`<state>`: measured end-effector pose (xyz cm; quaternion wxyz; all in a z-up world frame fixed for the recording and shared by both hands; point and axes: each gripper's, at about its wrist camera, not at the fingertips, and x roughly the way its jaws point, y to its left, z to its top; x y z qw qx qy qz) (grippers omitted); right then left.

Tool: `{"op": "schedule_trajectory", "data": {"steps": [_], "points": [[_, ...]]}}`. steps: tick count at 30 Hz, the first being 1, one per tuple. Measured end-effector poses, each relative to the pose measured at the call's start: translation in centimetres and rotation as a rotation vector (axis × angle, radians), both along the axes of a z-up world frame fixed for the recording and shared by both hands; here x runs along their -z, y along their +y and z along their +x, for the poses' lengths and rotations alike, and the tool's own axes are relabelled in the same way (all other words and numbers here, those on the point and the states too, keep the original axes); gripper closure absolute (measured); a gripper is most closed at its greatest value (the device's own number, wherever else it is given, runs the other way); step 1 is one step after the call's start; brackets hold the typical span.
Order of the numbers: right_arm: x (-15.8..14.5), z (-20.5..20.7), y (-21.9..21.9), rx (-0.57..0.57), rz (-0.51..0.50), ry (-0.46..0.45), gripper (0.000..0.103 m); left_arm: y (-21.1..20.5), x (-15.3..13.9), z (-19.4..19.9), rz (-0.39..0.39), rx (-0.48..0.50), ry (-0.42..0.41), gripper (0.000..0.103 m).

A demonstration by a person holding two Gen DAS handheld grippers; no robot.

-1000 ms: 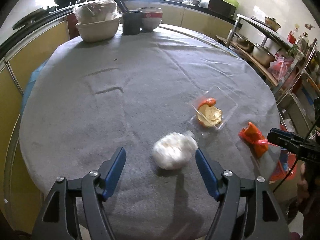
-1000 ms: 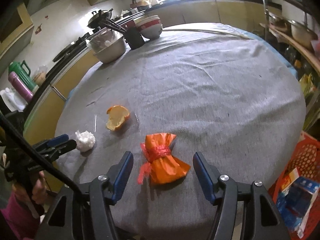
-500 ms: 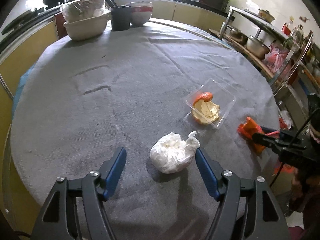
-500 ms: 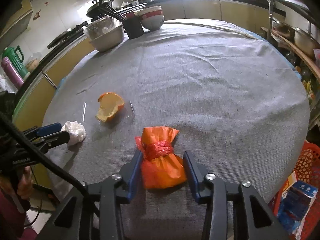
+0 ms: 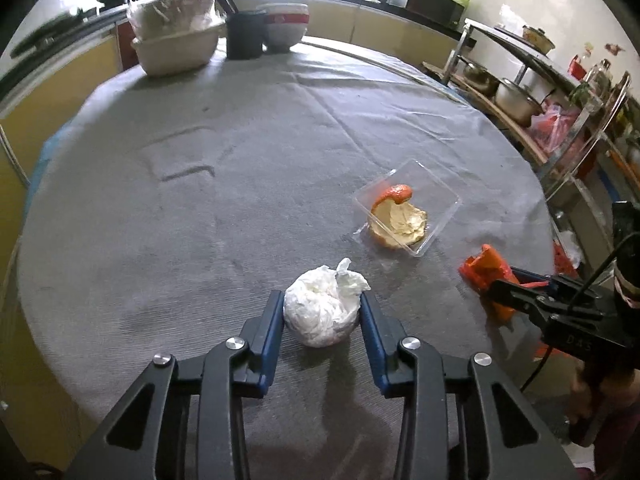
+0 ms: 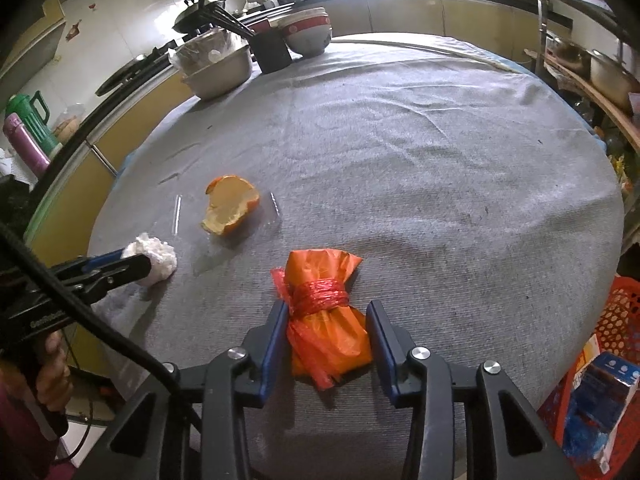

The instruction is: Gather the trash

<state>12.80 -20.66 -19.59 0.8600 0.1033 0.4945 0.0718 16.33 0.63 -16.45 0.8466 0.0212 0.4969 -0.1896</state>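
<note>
A white crumpled tissue wad (image 5: 320, 312) lies near the front edge of the grey-clothed round table (image 5: 240, 160). My left gripper (image 5: 321, 304) is closing on it, and both blue pads touch its sides. An orange plastic bag tied with red string (image 6: 324, 320) sits between the pads of my right gripper (image 6: 327, 316), which is shut on it. An orange peel (image 5: 400, 220) rests in a clear plastic tray (image 5: 444, 200) between the two. The left gripper (image 6: 136, 264) with the wad (image 6: 160, 254) also shows in the right wrist view. The right gripper (image 5: 500, 284) with the bag (image 5: 482, 266) shows in the left wrist view.
At the table's far edge stand a covered basin (image 5: 176, 44), a dark cup with chopsticks (image 5: 244, 36) and a stack of bowls (image 5: 284, 26). A shelf rack with pots (image 5: 516, 96) stands to the right. A red basket (image 6: 616, 320) holding a blue carton sits on the floor.
Both grippers closed in: the left jaws came together onto the white wad, and the right jaws shut on the orange bag after moving down over it.
</note>
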Motion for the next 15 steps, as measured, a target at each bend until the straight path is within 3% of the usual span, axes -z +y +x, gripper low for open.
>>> {"op": "schedule_trajectory", "data": {"steps": [15], "points": [[-1.8, -1.2, 0.4, -0.006, 0.035, -0.059, 0.063, 0.1, -2.5, -1.0, 0.179, -0.096, -0.106, 0.064]]}}
